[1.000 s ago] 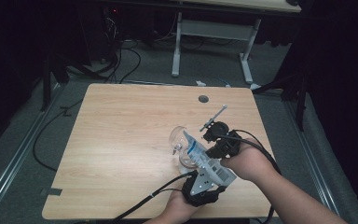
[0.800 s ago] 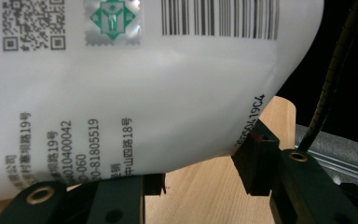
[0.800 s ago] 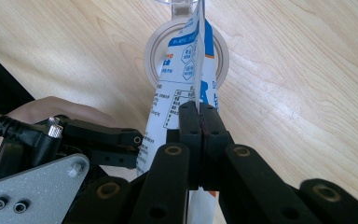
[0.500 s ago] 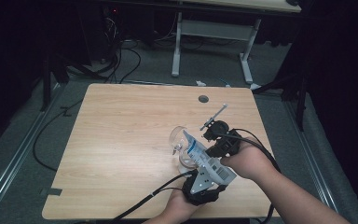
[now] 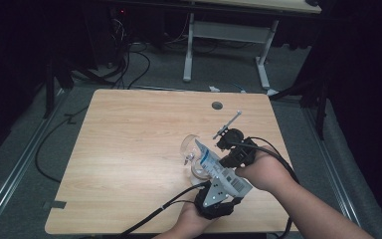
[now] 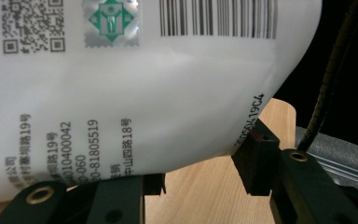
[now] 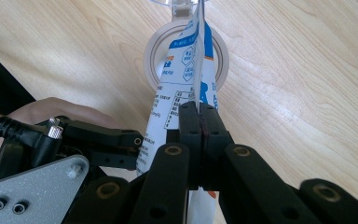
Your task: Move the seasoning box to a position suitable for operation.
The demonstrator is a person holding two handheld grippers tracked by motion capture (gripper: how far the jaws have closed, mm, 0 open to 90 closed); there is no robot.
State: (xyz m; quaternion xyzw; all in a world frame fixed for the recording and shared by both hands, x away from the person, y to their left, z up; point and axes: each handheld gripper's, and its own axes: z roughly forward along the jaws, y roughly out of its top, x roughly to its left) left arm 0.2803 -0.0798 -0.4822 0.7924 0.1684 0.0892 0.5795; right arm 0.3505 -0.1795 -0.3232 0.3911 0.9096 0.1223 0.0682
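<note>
A white printed pouch (image 5: pixel 218 168) is held between both grippers above a clear glass cup (image 5: pixel 191 150) on the wooden table (image 5: pixel 129 149). My left gripper (image 5: pixel 222 183) is shut on the pouch's body, and the pouch's barcode side (image 6: pixel 121 93) bulges between the pads (image 6: pixel 256 151). My right gripper (image 7: pixel 199 116) is shut on the pouch's thin sealed edge (image 7: pixel 200 70), with its jaws pressed together. The pouch's far tip hangs over the round cup (image 7: pixel 156 56). In the high view the right gripper (image 5: pixel 235 149) sits just right of the cup.
A thin metal rod (image 5: pixel 228 124) shows beyond the right gripper. A round cable hole (image 5: pixel 217 105) is set in the table's far side. Cables (image 5: pixel 154 214) trail off the near edge. A white desk frame (image 5: pixel 224 35) stands on the floor behind.
</note>
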